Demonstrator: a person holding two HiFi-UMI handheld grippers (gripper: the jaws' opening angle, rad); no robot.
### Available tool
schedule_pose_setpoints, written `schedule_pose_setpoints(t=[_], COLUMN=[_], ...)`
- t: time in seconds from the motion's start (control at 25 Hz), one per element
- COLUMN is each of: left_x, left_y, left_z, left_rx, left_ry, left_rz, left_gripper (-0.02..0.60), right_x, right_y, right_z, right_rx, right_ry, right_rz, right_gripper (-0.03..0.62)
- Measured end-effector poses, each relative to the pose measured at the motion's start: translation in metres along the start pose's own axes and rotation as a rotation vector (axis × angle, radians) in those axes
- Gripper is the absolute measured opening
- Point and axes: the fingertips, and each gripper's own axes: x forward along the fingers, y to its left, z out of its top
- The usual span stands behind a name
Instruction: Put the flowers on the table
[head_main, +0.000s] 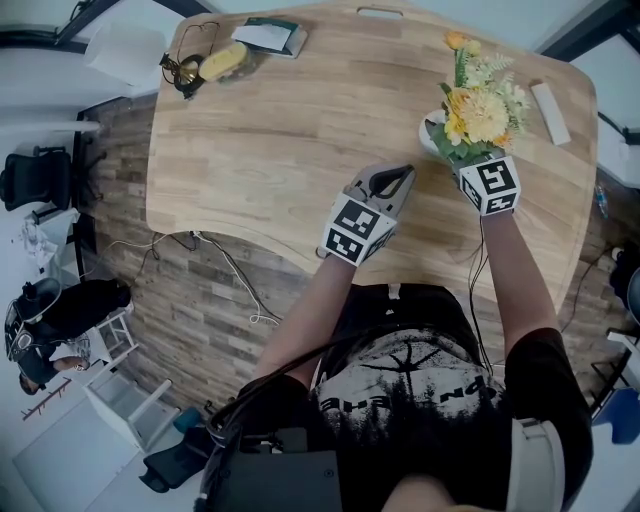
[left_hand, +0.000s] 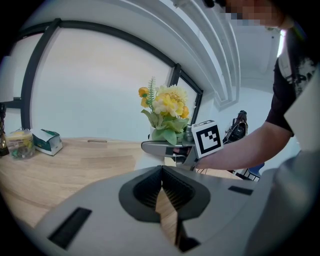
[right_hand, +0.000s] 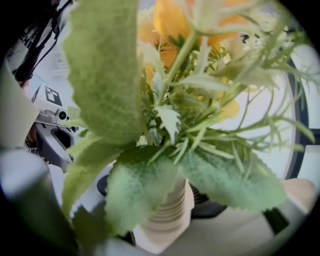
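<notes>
Flowers (head_main: 478, 105), yellow and cream above broad green leaves, stand in a white ribbed pot (right_hand: 169, 215) toward the right edge of the tabletop (head_main: 300, 150). Right tongs (head_main: 445, 138) bracket the pot with jaws set wide, one on each side, and the pads do not squeeze it. Left tongs (head_main: 405, 172) sit just left of the pot, nearer the near edge, with tips together and nothing between them. A white bar (head_main: 550, 112) lies by the right edge. A green-and-white box (head_main: 270, 35) and a clear container (head_main: 222, 60) with something yellow sit at the far left corner.
</notes>
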Motion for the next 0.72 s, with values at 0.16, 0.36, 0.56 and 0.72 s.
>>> schedule_pose_setpoints(t=[0.16,0.36,0.56,0.72], left_x=[0.0,0.0,0.0,0.0], left_y=[-0.001,-0.007,-0.015,-0.023], left_z=[0.001,0.0,0.001,0.003], left_rx=[0.001,0.008,0.016,0.021], left_ry=[0.001,0.001,-0.003,-0.006], left_rz=[0.002,0.0,-0.005,-0.008], left_gripper=[0.014,0.014,0.014,0.014], right_x=[-0.002,-0.011,-0.023,-0.04], right_y=[0.001,0.003,0.003,0.002], right_z=[-0.001,-0.004,-0.008,-0.011], right_rx=[0.006,0.027,0.032,0.048], right_ry=[0.005,0.003,0.01,0.021], right_rz=[0.004,0.003,-0.011,-0.021], right_gripper=[0.299,0.299,0.299,0.299])
